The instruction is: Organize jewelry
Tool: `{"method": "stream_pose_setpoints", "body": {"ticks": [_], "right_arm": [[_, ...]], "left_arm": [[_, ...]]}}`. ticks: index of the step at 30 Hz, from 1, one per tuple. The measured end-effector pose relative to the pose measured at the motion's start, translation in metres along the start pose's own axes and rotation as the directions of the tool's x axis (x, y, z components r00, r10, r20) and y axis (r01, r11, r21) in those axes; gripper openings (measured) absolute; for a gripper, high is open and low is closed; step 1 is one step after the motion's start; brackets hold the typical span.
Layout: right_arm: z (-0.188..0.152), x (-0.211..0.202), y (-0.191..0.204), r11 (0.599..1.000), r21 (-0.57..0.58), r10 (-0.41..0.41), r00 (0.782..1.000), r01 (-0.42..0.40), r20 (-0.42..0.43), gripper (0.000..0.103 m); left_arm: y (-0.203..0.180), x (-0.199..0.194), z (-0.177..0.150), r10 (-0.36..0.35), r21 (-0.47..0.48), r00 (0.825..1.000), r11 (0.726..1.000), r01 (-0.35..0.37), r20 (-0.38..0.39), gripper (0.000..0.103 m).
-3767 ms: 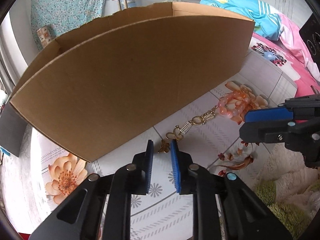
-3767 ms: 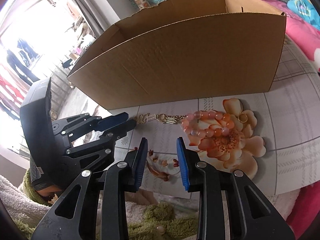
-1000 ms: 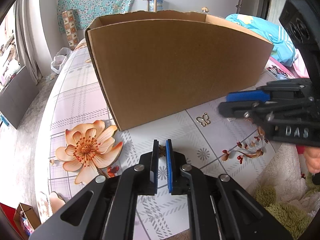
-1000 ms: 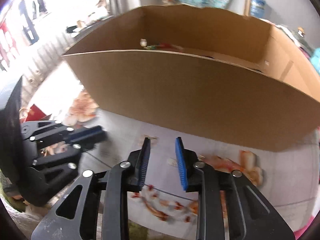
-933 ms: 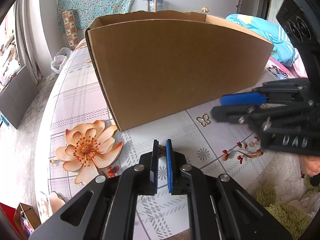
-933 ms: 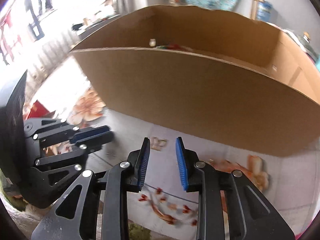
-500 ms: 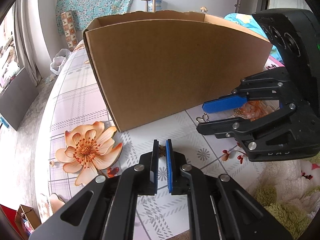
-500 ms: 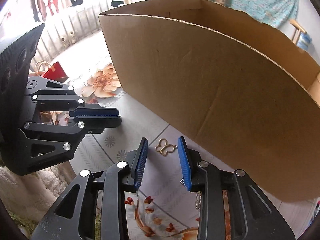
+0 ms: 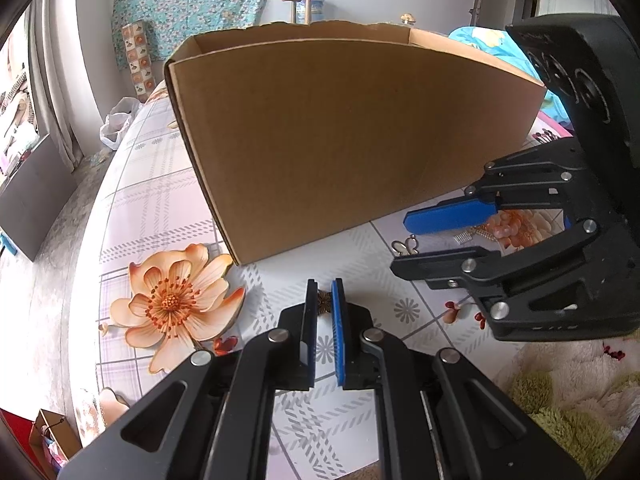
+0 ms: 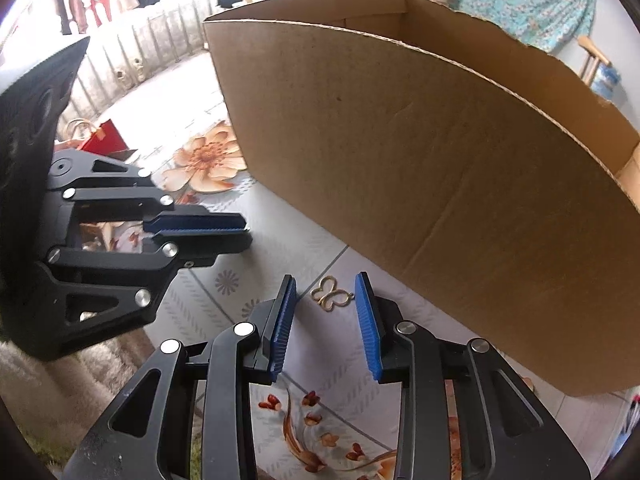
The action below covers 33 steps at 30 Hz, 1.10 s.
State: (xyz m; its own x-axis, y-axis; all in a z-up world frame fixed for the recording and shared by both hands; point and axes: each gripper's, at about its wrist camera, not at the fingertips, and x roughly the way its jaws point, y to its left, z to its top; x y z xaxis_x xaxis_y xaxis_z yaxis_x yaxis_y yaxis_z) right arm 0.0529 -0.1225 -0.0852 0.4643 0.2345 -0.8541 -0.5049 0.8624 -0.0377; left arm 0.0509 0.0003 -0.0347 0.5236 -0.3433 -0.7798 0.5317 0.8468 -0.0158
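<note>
The left gripper (image 9: 324, 300) is pinching a small bronze-coloured ornament (image 9: 323, 301) between its almost closed pads, close above the flowered tablecloth (image 9: 160, 208); what kind of piece it is cannot be made out, since only a sliver is showing between the blue pads. The right gripper (image 10: 325, 296) is standing partly open with nothing pressed between its pads, pointing down at a gold butterfly link (image 10: 332, 295) that is lying flat on the cloth in the gap between the fingertips, touching neither pad. From the left wrist view that same butterfly is showing as the end of a bracelet (image 9: 472, 234), whose gold chain and pinkish-orange beads are trailing away under the right gripper's frame. Both grippers are sitting near each other in front of the tall cardboard box (image 9: 352, 136), which is standing on the cloth just behind the jewelry with its top open. A large printed orange flower (image 9: 172, 304) is lying on the cloth to the left of the left gripper, and a fluffy cream and green rug (image 9: 568, 400) is showing at the near edge of the table.
</note>
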Motion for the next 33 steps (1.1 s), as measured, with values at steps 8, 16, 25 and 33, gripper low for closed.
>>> {"method": "stream_pose_setpoints", "body": {"ticks": [8,16,25,33], "right_arm": [[-0.003,-0.004,0.005,0.997,0.061,-0.042,0.999,0.041,0.019,0.018],[-0.006,-0.003,0.001,0.994,0.104,-0.042,0.999,0.039,0.031,0.018],[-0.007,-0.018,-0.010,0.992,0.121,-0.035,0.998,0.029,0.046,0.018],[-0.009,-0.046,-0.013,0.990,0.136,-0.041,0.996,0.029,0.085,0.018]], "left_arm": [[0.000,0.000,0.000,0.000,0.000,1.000,1.000,0.000,0.000,0.006],[0.001,0.001,0.000,0.000,0.000,1.000,1.000,0.000,0.001,0.006],[0.001,0.001,0.000,-0.008,-0.004,1.000,1.000,0.008,0.004,0.006],[0.004,-0.010,-0.004,-0.040,0.002,0.999,0.999,0.040,0.024,0.006]]}}
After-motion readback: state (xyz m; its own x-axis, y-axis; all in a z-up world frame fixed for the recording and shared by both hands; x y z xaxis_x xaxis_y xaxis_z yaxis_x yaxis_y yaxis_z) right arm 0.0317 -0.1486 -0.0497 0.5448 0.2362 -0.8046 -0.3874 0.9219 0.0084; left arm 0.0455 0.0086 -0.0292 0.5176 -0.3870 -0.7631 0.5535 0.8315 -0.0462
